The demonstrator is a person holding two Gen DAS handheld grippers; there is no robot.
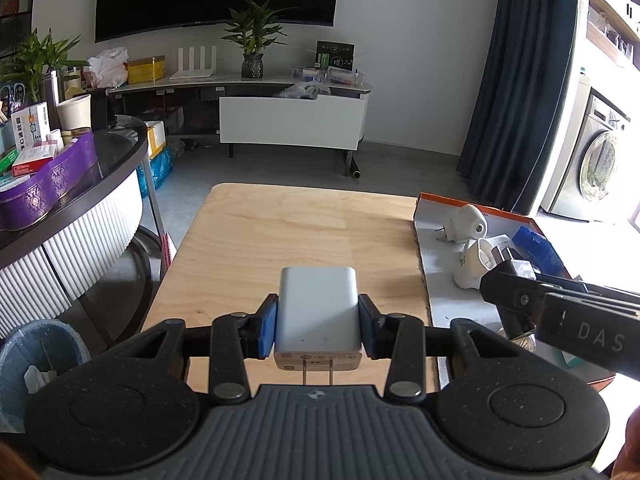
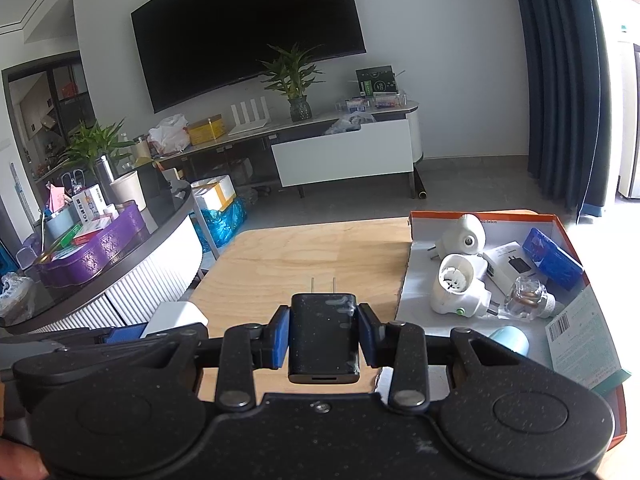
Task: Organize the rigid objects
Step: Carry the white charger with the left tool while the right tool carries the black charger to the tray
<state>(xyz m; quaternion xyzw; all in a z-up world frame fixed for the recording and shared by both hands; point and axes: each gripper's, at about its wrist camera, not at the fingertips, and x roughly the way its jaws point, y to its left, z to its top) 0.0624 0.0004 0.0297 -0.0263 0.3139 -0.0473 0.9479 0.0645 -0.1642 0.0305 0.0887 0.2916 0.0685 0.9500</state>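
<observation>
My left gripper [image 1: 318,322] is shut on a white charger [image 1: 317,312], prongs toward the camera, held above the wooden table [image 1: 280,232]. My right gripper [image 2: 323,332] is shut on a black charger [image 2: 323,336], prongs pointing forward, above the table near the box edge. The white charger also shows at the left in the right wrist view [image 2: 174,318]. The right gripper shows at the right in the left wrist view [image 1: 560,308], over the box. An orange-rimmed cardboard box [image 2: 404,280] on the right holds two white plug-in devices [image 2: 460,288], a small white carton [image 2: 508,268] and a blue packet [image 2: 554,258].
A round dark table [image 1: 116,152] with a purple tray [image 1: 48,188] of boxes stands left. A bin [image 1: 36,356] is on the floor at lower left. A TV stand [image 1: 292,120] with plants stands along the far wall. A blue curtain [image 1: 516,80] hangs right.
</observation>
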